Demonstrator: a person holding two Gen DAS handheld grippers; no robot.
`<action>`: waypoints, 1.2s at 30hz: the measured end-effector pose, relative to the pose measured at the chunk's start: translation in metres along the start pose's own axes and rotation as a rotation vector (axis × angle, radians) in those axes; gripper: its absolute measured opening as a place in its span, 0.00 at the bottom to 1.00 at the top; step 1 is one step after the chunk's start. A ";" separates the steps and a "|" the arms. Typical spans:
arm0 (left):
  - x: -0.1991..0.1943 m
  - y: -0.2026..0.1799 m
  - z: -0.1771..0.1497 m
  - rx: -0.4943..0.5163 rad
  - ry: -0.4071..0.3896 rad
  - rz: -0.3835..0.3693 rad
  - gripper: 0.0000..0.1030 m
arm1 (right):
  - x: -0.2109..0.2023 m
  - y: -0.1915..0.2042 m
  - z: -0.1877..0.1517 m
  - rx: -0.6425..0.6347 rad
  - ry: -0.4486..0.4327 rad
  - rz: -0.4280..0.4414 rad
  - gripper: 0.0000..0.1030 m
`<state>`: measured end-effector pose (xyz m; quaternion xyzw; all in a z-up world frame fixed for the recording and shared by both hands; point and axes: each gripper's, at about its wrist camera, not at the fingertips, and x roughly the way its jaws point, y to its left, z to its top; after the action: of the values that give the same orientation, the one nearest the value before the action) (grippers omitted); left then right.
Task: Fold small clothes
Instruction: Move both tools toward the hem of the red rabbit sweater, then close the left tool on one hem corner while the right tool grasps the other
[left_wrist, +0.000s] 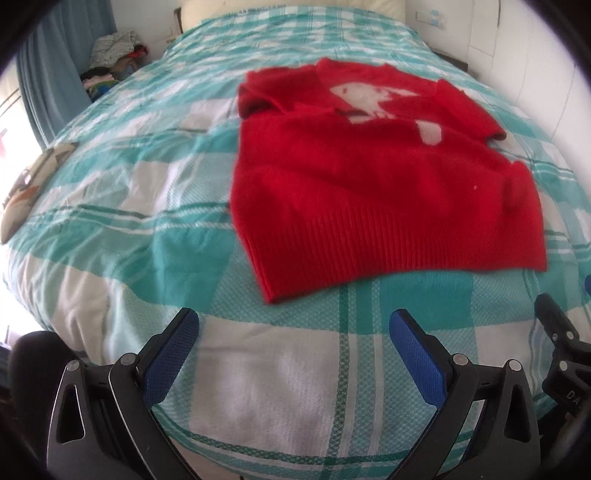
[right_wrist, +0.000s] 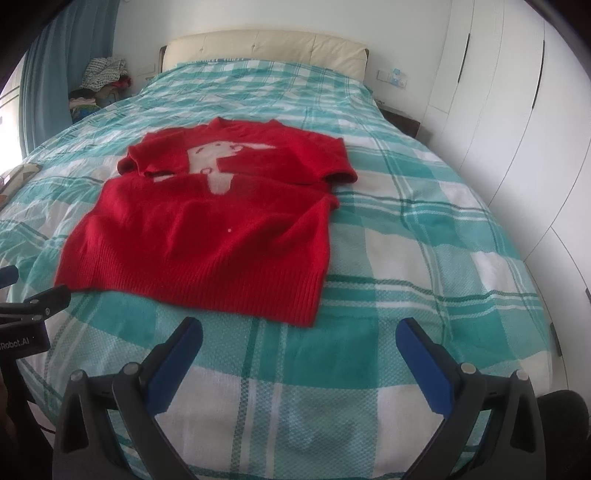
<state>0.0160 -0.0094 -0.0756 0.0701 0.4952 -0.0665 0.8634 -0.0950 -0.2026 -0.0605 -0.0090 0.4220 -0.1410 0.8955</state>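
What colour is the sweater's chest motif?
White on the red sweater; motif clearest in the right wrist view.

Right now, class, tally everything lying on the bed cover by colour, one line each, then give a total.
Red: 1, the red knitted sweater with a white motif, lying flat on the teal checked bed cover.
Pale patterned: 1, a cushion-like item at the cover's left edge; too blurred to name surely.
Total: 2

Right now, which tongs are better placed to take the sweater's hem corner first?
Right, marginally. The right tongs hang open just short of the red sweater, its hem corner almost between them. The left tongs, also open, sit a bit farther from theirs.
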 end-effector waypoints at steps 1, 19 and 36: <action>0.007 0.000 -0.003 -0.001 0.019 -0.002 1.00 | 0.006 0.001 -0.004 0.005 0.025 0.010 1.00; 0.015 -0.007 -0.011 0.032 0.028 0.035 1.00 | 0.036 0.014 -0.026 0.011 0.151 0.004 1.00; 0.010 -0.005 -0.013 0.121 -0.009 0.007 1.00 | 0.045 -0.002 -0.038 0.074 0.162 0.136 1.00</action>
<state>0.0092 -0.0119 -0.0910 0.1238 0.4861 -0.0935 0.8600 -0.0974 -0.2124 -0.1190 0.0641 0.4873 -0.0957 0.8656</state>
